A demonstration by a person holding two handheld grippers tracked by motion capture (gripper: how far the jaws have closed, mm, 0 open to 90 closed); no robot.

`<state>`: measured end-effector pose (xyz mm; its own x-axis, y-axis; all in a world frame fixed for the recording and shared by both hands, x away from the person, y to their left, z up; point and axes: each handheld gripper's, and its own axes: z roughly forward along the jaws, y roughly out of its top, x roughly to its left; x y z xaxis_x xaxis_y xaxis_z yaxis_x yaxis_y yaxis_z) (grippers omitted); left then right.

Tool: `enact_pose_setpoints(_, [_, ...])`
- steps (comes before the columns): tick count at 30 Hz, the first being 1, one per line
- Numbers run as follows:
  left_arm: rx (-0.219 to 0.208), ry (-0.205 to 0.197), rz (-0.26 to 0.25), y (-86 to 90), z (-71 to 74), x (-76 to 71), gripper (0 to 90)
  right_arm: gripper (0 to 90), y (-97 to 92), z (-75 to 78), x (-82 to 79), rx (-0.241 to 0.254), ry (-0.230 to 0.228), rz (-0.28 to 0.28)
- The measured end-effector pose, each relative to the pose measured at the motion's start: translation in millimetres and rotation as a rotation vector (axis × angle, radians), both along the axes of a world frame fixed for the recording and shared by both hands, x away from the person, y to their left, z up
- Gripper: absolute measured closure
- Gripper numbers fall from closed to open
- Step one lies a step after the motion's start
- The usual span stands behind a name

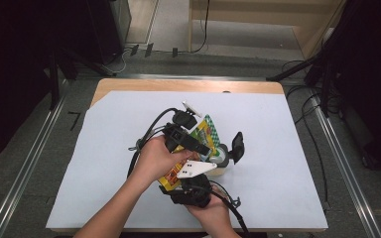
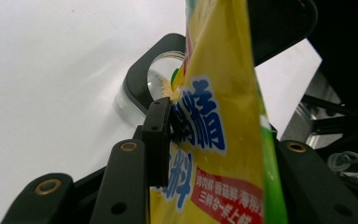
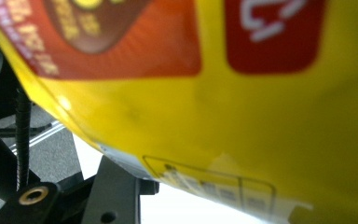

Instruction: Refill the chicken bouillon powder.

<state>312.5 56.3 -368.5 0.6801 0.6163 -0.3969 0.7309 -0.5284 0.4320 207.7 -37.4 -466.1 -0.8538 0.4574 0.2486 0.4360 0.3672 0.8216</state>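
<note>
A yellow seasoning bag (image 1: 206,131) with green and orange print hangs tilted over the middle of the white sheet. My left gripper (image 1: 201,146) is shut on its upper part. In the left gripper view the black pad (image 2: 158,126) presses into the bag (image 2: 223,116). My right gripper (image 1: 183,181) holds the bag's lower orange end. In the right gripper view the bag (image 3: 214,93) sits right against the camera, above one black finger (image 3: 114,186). Under the bag's top stands an open glass jar (image 1: 223,157), its black lid (image 1: 237,144) flipped back.
The white sheet (image 1: 278,148) covers a wooden table (image 1: 188,85). Grey floor, metal rails (image 1: 345,168) and loose cables (image 1: 307,106) lie around it. Each gripper's black cable (image 1: 151,126) trails over the sheet near the hands.
</note>
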Motion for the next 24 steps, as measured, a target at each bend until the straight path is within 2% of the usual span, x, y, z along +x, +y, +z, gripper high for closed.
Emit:
enact_pose_setpoints(3, [0.010,-0.018,-0.029,2.3,0.3,-1.1,65.5,61.3,-2.6,-0.2,0.4,0.026,0.023,-0.006])
enact_pose_setpoints(8, [0.001,-0.023,-0.029,6.8,2.3,-2.6,66.3,61.6,-7.9,0.3,3.3,0.079,0.057,-0.007])
enact_pose_setpoints(9, [-0.011,-0.015,-0.022,8.0,2.9,-3.0,65.9,61.6,-8.4,0.6,3.4,0.079,0.053,-0.007])
enact_pose_setpoints(14, [-0.020,-0.011,-0.009,13.0,5.4,-4.7,63.2,61.7,-8.6,1.3,3.1,0.090,0.045,0.007])
enact_pose_setpoints(18, [-0.018,0.000,-0.015,11.9,4.9,-5.6,63.1,60.6,-4.2,4.6,-0.6,0.035,0.011,0.010])
enact_pose_setpoints(24, [-0.003,-0.023,-0.009,8.2,4.6,-6.4,64.8,58.0,-2.2,4.8,-1.7,-0.005,-0.008,-0.002])
